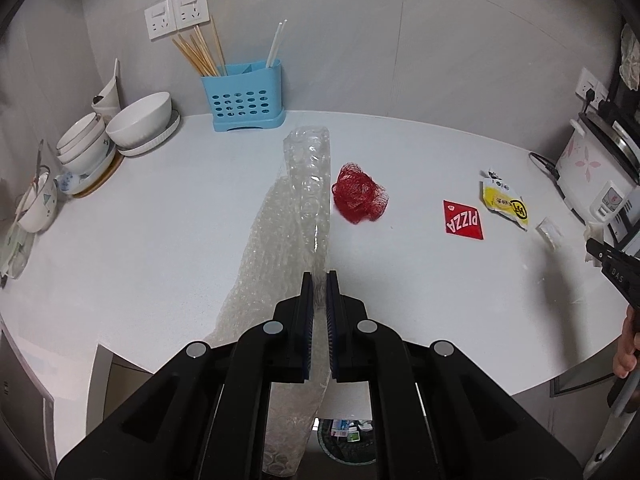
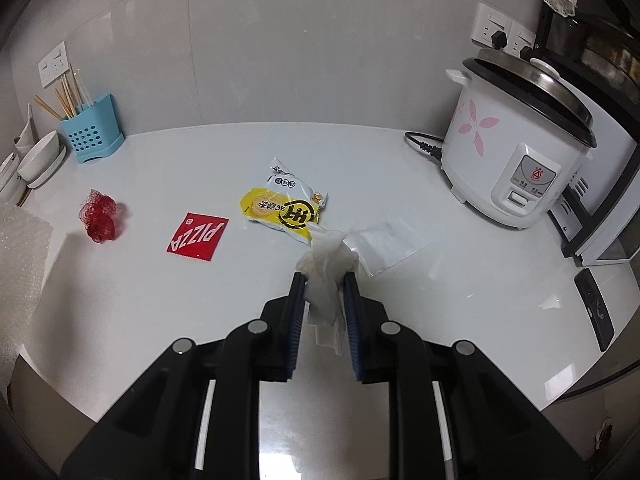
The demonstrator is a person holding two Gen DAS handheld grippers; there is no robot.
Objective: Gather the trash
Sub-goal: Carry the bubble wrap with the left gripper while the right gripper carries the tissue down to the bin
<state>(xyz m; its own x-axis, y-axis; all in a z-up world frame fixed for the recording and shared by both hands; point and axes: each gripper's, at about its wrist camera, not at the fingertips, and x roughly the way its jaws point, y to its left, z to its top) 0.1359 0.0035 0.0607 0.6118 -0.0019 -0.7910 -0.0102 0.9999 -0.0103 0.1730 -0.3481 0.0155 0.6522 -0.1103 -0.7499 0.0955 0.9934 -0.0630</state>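
My left gripper [image 1: 319, 280] is shut on a long sheet of clear bubble wrap [image 1: 296, 216], held above the white counter [image 1: 160, 232]; the sheet hangs past the counter's front edge. My right gripper [image 2: 324, 280] is shut on a crumpled white tissue [image 2: 326, 268], held above the counter [image 2: 460, 300]. On the counter lie a red mesh net [image 1: 359, 192] [image 2: 99, 216], a red PIZZA packet [image 1: 463, 220] [image 2: 197, 236], a yellow snack wrapper [image 1: 505, 200] [image 2: 286, 210] and a clear plastic bag [image 2: 390, 246] [image 1: 549, 232]. The right gripper shows at the left wrist view's right edge [image 1: 612, 264].
A blue utensil holder [image 1: 244, 96] with chopsticks stands at the back wall. Stacked white bowls [image 1: 120, 132] fill the left side. A white rice cooker [image 2: 516, 148] with its cord stands at the right. A bin with trash [image 1: 348, 436] sits below the counter's front edge.
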